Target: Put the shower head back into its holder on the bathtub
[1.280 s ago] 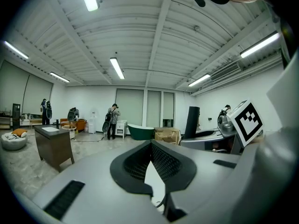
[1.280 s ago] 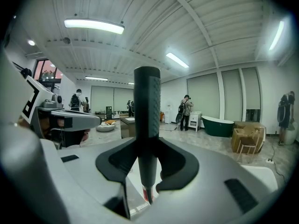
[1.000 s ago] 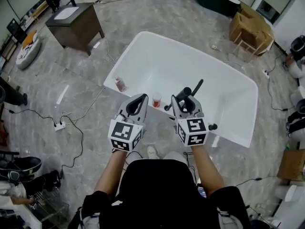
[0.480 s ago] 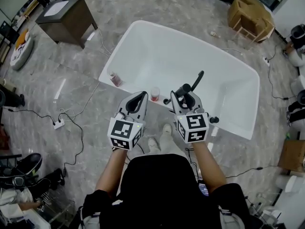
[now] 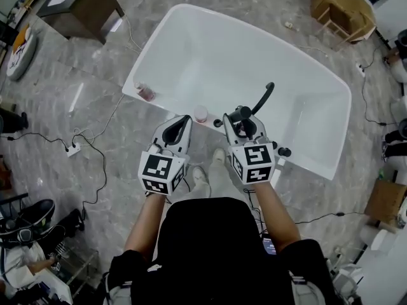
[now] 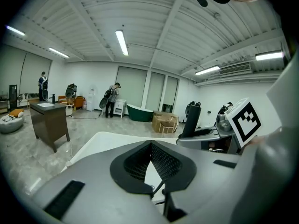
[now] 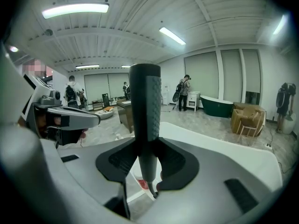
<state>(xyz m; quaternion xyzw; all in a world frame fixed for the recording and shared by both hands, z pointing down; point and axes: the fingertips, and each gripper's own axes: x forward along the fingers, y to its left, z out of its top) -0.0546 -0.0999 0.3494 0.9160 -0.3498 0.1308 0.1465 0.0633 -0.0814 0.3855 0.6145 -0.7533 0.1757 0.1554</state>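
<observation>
The white bathtub [image 5: 219, 59] lies just ahead of me, its near rim under both grippers. My right gripper [image 5: 243, 121] is shut on the handle of the dark shower head [image 5: 259, 99], which rises upright between the jaws in the right gripper view [image 7: 145, 108]. My left gripper [image 5: 177, 125] hangs beside it to the left, shut, with nothing between its pads [image 6: 159, 160]. Black fittings [image 5: 283, 152] stand on the rim near the right gripper; I cannot tell which of them is the holder.
A small pink bottle [image 5: 145, 92] and a red-and-white cup [image 5: 201, 113] stand on the tub's near rim. A dark cabinet [image 5: 79, 5] is at the upper left, and cables with a power strip [image 5: 71, 150] cross the floor. A wrapped chair [image 5: 340, 2] is at the upper right.
Both grippers have sunk and moved forward over the tub's near rim, side by side. The right one still holds the shower head; the tub now sits closer in the head view.
</observation>
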